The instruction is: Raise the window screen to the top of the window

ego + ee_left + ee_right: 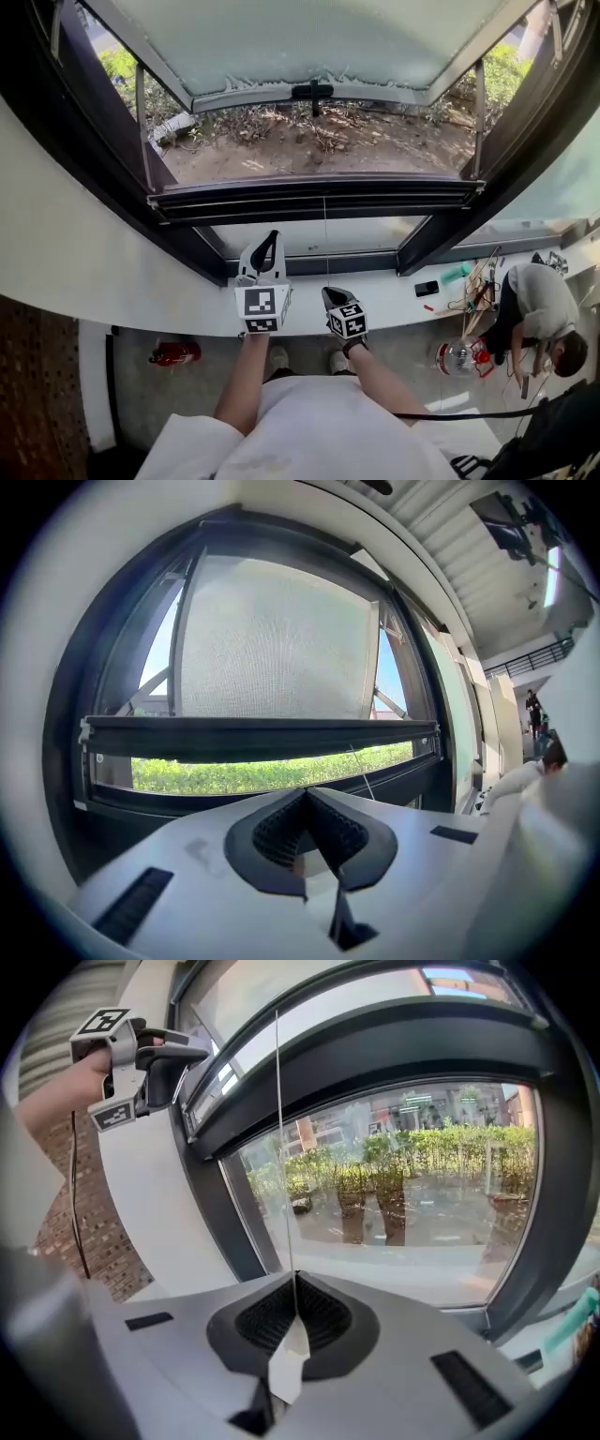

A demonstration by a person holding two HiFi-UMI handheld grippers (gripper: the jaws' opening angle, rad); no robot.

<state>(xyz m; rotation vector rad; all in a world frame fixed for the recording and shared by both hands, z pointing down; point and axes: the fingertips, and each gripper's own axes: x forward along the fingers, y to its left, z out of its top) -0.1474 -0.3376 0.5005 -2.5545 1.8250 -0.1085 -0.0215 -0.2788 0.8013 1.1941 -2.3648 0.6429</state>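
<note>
The window screen's dark horizontal bar (319,199) (253,738) (375,1054) spans the frame, with open air and greenery below it. A thin pull cord (325,244) (279,1147) runs from this bar down into my right gripper (293,1283), whose jaws are shut on it. In the head view the right gripper (330,295) sits just above the white sill. My left gripper (270,236) (305,799) is held level to the left of the cord, shut with nothing between its jaws; in the right gripper view the left gripper (178,1054) is up by the bar's left end.
A pale window pane (309,37) with a black handle (312,91) stands swung outward beyond the bar. The white sill (394,300) carries small items at the right. On the floor below are a crouching person (539,309) and a red fire extinguisher (175,353).
</note>
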